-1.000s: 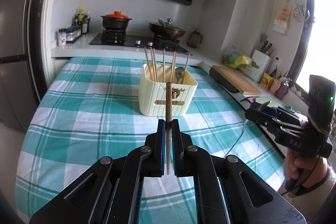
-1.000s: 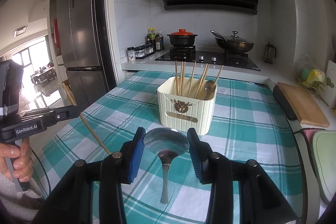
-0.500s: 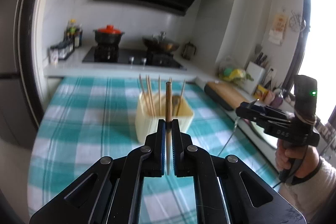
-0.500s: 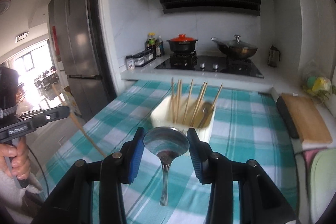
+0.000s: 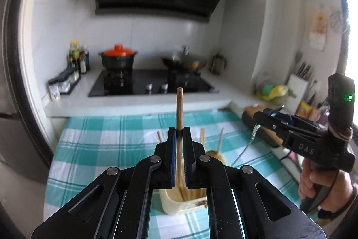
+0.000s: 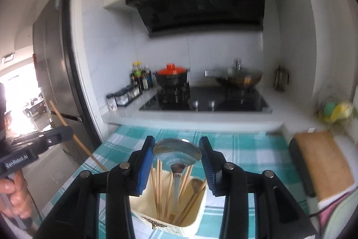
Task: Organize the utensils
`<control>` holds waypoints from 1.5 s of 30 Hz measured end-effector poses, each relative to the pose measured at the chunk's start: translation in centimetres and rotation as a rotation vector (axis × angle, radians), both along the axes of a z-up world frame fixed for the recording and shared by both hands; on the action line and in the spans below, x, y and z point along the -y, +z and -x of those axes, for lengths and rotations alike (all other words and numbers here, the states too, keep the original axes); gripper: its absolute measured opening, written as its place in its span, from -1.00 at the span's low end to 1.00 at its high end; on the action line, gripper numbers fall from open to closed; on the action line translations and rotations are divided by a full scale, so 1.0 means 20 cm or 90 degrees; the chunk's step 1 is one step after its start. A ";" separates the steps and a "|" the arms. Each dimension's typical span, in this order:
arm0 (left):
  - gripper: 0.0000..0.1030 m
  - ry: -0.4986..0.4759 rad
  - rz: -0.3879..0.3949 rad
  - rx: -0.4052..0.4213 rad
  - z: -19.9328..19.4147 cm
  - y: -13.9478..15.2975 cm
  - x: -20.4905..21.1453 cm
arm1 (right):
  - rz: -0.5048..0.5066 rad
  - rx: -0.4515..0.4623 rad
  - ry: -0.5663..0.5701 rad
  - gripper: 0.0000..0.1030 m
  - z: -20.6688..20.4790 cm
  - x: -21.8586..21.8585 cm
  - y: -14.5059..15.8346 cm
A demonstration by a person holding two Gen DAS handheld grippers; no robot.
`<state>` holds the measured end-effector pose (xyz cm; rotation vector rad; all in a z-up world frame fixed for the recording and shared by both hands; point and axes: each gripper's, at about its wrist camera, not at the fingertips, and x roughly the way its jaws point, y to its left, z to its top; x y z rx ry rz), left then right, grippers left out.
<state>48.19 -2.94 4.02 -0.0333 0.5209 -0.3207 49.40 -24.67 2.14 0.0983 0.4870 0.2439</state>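
A home kitchen: a black range hood (image 6: 201,8) hangs over a hob (image 6: 208,102) at the far wall, carrying a red-lidded pot (image 6: 171,76) and a wok (image 6: 239,78) (blurred). Left stands a steel fridge (image 6: 51,73); nearer, a checked tablecloth (image 5: 94,145).

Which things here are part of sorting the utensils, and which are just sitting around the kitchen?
Part of the job:
- chopstick in left gripper
- spoon in right gripper
- cream utensil holder

Just lying about:
- red-lidded pot
- wok
- cutting board
- spice jars
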 end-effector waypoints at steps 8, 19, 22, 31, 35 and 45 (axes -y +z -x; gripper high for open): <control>-0.93 -0.002 -0.021 -0.125 -0.30 -0.36 0.08 | -0.014 -0.152 -0.002 -0.20 -0.32 -0.01 -0.44; 0.29 0.000 -0.058 -0.110 -0.22 -0.37 0.11 | -0.040 -0.171 -0.027 0.21 -0.33 0.08 -0.43; 0.78 0.007 -0.081 -0.066 -0.01 -0.31 0.09 | -0.018 -0.134 -0.046 0.47 -0.14 0.14 -0.33; 0.99 0.097 -0.142 -0.003 0.69 -0.29 0.11 | 0.069 -0.031 -0.123 0.74 0.70 0.08 -0.22; 0.99 0.123 -0.132 0.011 0.91 -0.27 0.10 | 0.066 -0.020 -0.123 0.74 0.96 0.01 -0.23; 0.99 0.183 -0.093 0.016 1.21 -0.15 0.02 | 0.097 0.005 -0.122 0.74 1.31 -0.14 -0.16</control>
